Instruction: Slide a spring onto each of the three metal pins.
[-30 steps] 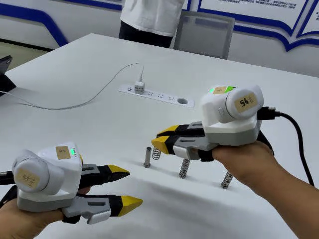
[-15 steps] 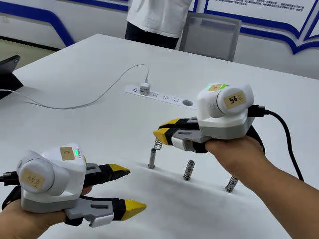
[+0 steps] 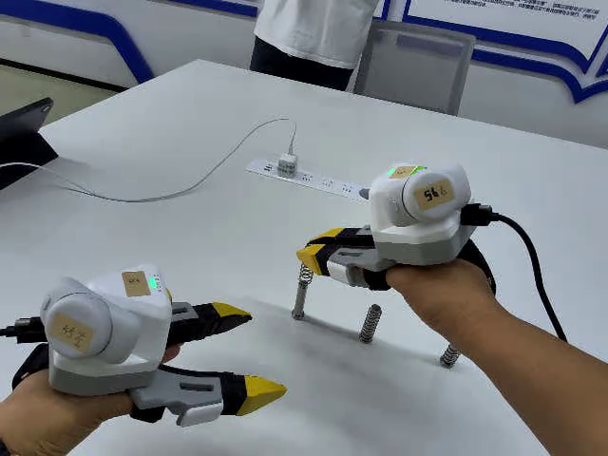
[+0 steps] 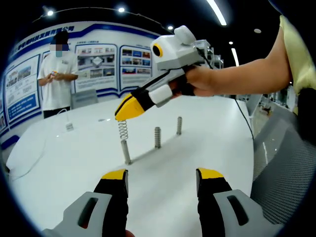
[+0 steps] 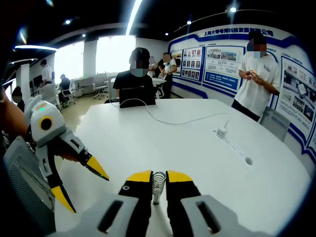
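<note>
A white table (image 3: 190,218) fills a bright room with blue-trimmed wall panels. Nearest the wearer, low on the left of the head view, the left gripper (image 3: 266,351) hovers above the tabletop with its yellow-tipped jaws spread wide and nothing between them. In its own view they frame a row of three upright metal pins.

Past it stands the first pin (image 3: 299,306), its lower shaft bare. The right gripper (image 3: 306,258) reaches in from the right, jaws pressed together on a spring (image 3: 305,276). The spring hangs upright, its lower end meeting the top of this pin. Whether it is already threaded on cannot be told.

To the right, the middle pin (image 3: 370,324) and the end pin (image 3: 448,356) each wear a spring.

Farther back, a power strip (image 3: 309,177) lies flat, with a white cable (image 3: 190,185) trailing left from it. Beyond the table's far edge are a grey chair (image 3: 413,66) and a standing person (image 3: 318,33) in a white shirt.
</note>
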The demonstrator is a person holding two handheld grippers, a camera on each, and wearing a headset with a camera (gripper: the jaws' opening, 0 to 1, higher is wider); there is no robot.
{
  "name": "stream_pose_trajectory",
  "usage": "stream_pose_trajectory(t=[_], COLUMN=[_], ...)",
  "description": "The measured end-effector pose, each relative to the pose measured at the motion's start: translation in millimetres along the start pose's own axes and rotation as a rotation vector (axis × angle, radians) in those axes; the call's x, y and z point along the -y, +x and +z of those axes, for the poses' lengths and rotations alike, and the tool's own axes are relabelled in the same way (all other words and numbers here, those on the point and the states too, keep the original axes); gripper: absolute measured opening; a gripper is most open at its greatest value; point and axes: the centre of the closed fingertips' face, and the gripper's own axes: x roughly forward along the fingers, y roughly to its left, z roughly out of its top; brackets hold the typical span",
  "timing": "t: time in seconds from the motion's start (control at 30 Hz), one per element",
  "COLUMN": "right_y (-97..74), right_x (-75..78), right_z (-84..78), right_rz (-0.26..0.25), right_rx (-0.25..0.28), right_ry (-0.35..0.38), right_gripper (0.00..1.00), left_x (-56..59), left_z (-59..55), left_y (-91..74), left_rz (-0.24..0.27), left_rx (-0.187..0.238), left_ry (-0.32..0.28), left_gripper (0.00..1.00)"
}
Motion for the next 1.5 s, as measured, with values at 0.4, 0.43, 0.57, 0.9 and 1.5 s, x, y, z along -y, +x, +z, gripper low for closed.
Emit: stream_pose_trajectory(t=[0.4, 0.43, 0.57, 0.9, 1.5], right_y=[6.6, 7.0, 8.8, 15.3, 27.8], right_x=[2.2, 2.1, 2.1, 0.5, -5.4], right_z=[-7.1, -7.7, -10.7, -20.0, -43.0], right_rz=[0.002, 0.002, 0.002, 0.001, 0.010], right_rx=[-0.015, -0.016, -0.022, -0.037, -0.089], right_ry=[0.014, 0.016, 0.018, 0.034, 0.043], right_gripper=[0.11, 0.11, 0.11, 0.11, 0.12], left_x=[-2.5, -2.3, -2.5, -2.8, -3.3], left_z=[-3.1, -3.2, -4.1, -4.5, -5.9], left_y=[-0.5, -0.5, -0.1, 0.2, -0.6], left_rz=[0.004, 0.003, 0.003, 0.003, 0.005], left_rx=[-0.004, -0.004, -0.005, -0.007, -0.015], left_ry=[-0.008, -0.008, -0.010, -0.007, -0.008], left_gripper=[0.57, 0.57, 0.57, 0.57, 0.56])
